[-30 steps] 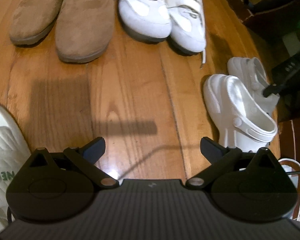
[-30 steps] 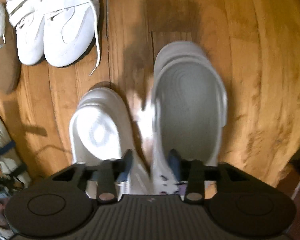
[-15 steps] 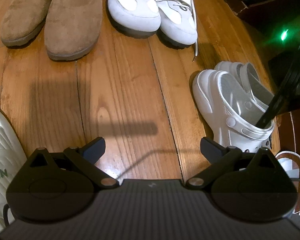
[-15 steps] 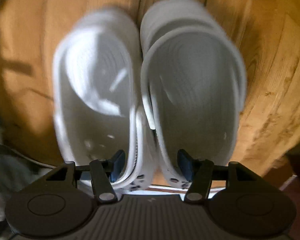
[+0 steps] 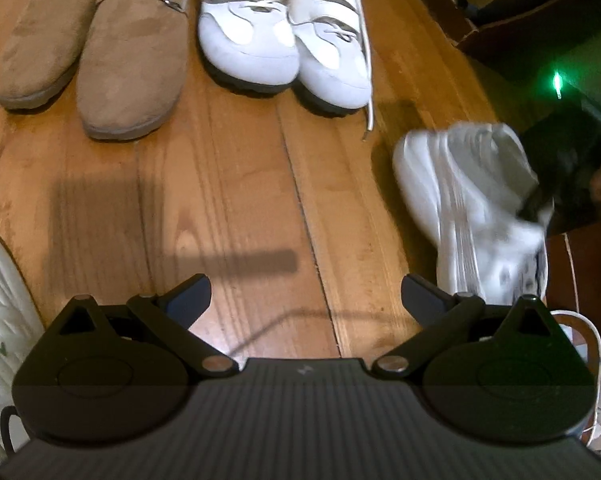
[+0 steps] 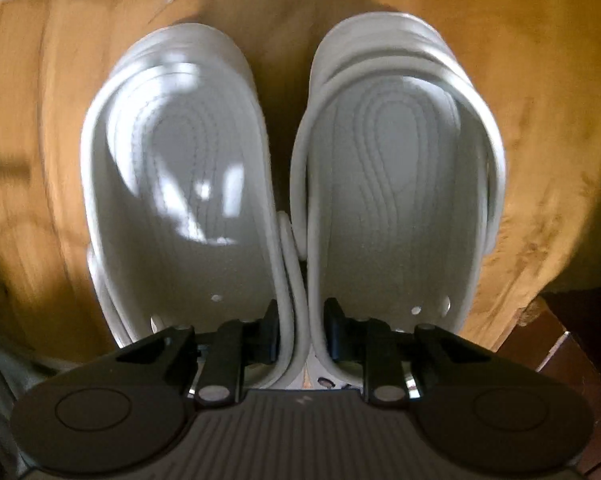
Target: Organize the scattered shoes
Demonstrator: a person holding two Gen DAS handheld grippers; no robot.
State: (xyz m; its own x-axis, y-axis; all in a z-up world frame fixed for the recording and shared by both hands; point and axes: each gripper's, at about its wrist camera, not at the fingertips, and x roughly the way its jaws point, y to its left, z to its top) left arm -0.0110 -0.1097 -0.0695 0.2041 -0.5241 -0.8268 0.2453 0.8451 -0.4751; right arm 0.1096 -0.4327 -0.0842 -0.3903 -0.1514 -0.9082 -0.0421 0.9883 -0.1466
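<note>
The white clogs (image 6: 292, 200) have come together since a second ago: then one sat ahead of the other, and now they stand side by side with their inner walls pressed between the fingers of the right gripper (image 6: 300, 332). Those fingers have closed from well apart and are closing further, one dipped inside each clog, pinching the two inner rims. In the left view the pair (image 5: 468, 200) looks blurred and tipped up at the right edge of the floor (image 5: 240, 200), just past the white sneakers (image 5: 284, 40).

The left gripper (image 5: 306, 292) has barely moved; its fingers stand wide apart over bare boards with nothing between them.

The worry is the grip itself. It holds two soft walls at once, near the heels, so the toes hang forward. If one rim slides out of the pinch, that clog drops and likely knocks the sneakers or lands askew. A quick swing would make that more likely, as would squeezing on the loose heel strap instead of the wall. Setting the pair down too close to the sneakers' trailing lace (image 5: 366, 92) could trap it underneath.

The tan slippers (image 5: 96, 52) and sneakers already sit in a neat row; a cream shoe (image 5: 0, 320) waits at the left.
</note>
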